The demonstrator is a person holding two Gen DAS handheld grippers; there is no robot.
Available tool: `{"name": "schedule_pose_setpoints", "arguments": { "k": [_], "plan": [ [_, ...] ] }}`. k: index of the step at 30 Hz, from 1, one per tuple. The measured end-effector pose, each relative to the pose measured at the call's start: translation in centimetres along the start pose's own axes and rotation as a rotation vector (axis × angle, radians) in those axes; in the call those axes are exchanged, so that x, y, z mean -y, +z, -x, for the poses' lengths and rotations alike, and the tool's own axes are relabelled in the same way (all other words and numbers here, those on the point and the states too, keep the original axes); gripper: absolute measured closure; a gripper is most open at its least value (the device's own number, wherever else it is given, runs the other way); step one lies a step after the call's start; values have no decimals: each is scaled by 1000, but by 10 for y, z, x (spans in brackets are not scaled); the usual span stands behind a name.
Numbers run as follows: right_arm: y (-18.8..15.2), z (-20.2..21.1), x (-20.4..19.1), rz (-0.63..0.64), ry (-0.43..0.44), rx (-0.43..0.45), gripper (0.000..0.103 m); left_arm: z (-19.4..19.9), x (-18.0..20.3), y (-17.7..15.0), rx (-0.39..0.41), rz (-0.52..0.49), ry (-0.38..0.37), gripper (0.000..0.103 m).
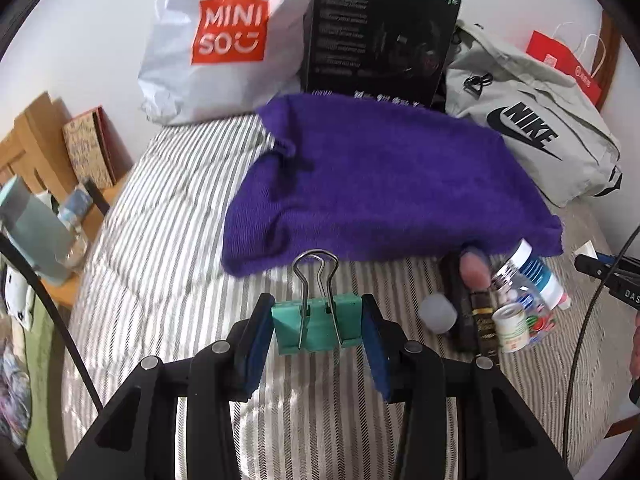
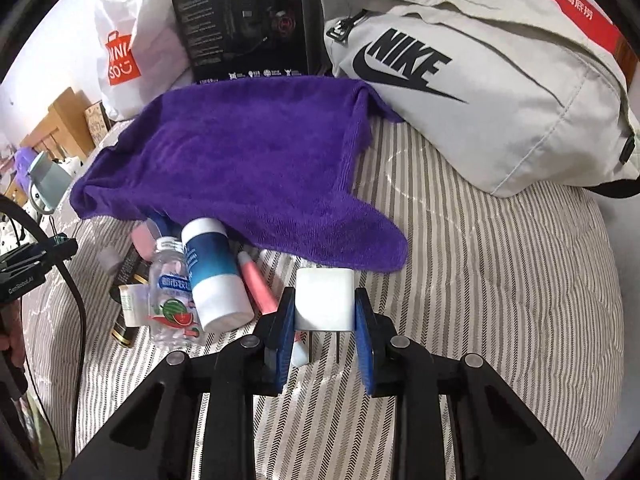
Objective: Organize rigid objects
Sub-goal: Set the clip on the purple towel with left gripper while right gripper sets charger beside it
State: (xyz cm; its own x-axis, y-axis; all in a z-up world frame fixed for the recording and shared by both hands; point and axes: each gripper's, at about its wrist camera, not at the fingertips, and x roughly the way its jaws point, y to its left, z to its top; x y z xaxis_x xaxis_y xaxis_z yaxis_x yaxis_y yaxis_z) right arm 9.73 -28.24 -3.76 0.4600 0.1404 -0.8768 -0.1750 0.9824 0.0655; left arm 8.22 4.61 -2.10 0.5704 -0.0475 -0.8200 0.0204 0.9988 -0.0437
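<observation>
My left gripper (image 1: 317, 310) is shut on a green binder clip (image 1: 316, 330), its wire handles standing up, held just above the striped bed (image 1: 168, 208). Between the blue pads of my right gripper (image 2: 324, 310), which is shut on it, sits a white charger plug (image 2: 325, 292) with its two prongs pointing down. A purple towel (image 2: 248, 160) lies spread behind both. At its near edge is a pile: a blue-and-white bottle (image 2: 214, 272), a clear bottle with a watermelon label (image 2: 172, 300), a pink tube (image 2: 258, 284) and a black bar (image 1: 460, 304).
Along the wall stand a white Miniso bag (image 1: 224, 40), a black box (image 1: 380, 36), a grey Nike bag (image 2: 480, 88) and a red paper bag (image 1: 560, 60). A wooden bedside table (image 1: 36, 148) with bottles is at the left. Cables (image 2: 76, 312) hang by the bed's left edge.
</observation>
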Motion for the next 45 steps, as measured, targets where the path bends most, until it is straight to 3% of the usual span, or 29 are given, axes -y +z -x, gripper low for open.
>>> {"name": "schedule_pose_setpoints", "arguments": {
  "k": [9,20,31,39,45],
  "plan": [
    [31,10,0,19,11,45,76,8,18,45,60,-49,-20,62],
    [85,-11,-11,19,38,90,76,-30,38,104,83,-64,-70,62],
    [136,-70,-24,16,72,61,76,-99,36,153,23,-12,-113,62],
    [155,-117,-43,51,56,8,76,-145,45,163,-58,-32,-81,62],
    [157,-132,-46,71,33,-17,76,-155,53,164,-76,-55,-71,62]
  ]
}}
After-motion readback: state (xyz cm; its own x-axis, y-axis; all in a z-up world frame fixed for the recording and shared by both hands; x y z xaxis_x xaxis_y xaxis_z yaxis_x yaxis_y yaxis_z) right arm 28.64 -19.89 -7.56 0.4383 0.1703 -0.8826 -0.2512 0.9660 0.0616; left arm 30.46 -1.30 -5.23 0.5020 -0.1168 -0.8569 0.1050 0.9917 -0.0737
